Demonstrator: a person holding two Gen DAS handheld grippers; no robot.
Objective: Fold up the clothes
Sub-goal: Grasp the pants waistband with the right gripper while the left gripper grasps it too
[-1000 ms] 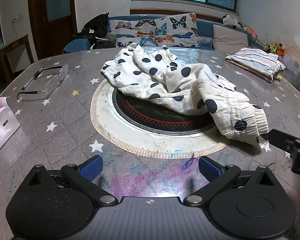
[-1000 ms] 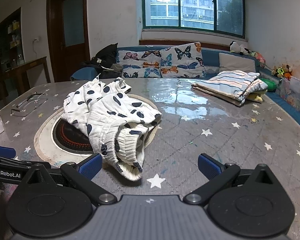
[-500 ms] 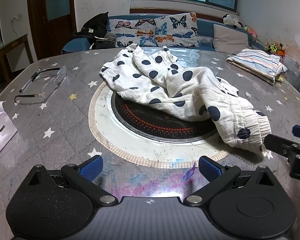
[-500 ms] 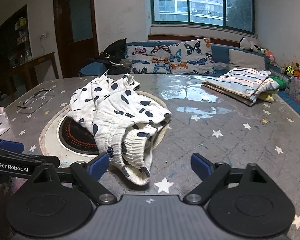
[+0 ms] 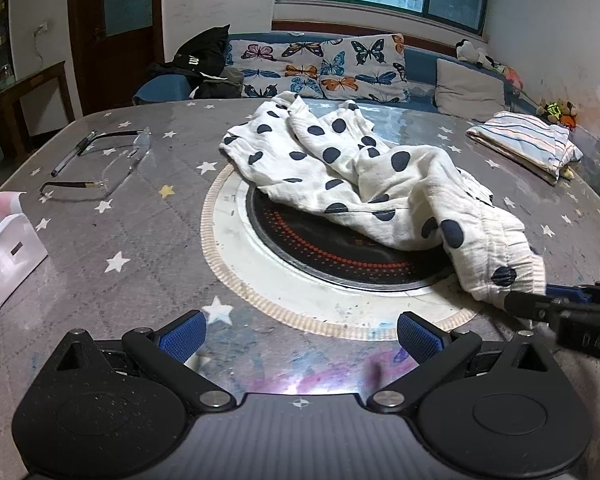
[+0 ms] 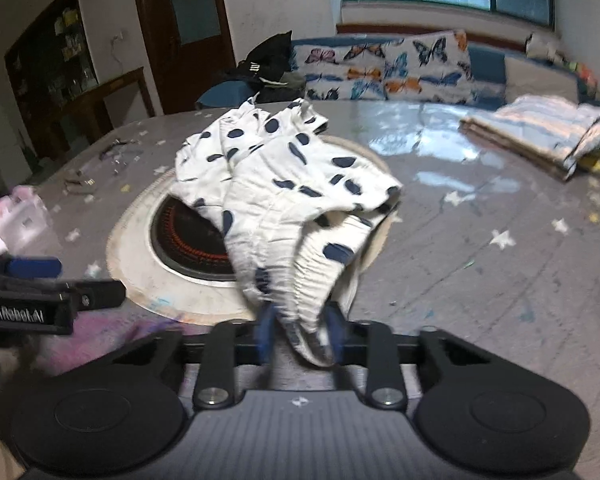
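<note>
Right wrist view: right gripper (image 6: 300,338) fingers, having just been closing, are pinching the near waistband of the polka-dot garment (image 6: 284,196), which is stretching far-left across the counter (image 6: 480,264). Left gripper (image 5: 300,334) fingers are standing spread, empty, to the garment's left.

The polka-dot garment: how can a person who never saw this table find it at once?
On the grey star-print table, look at the round black burner in the middle. The crumpled white polka-dot garment lies across it, its elastic end between the right gripper fingers. Unlike the folded striped clothes, it has dark dots.
</note>
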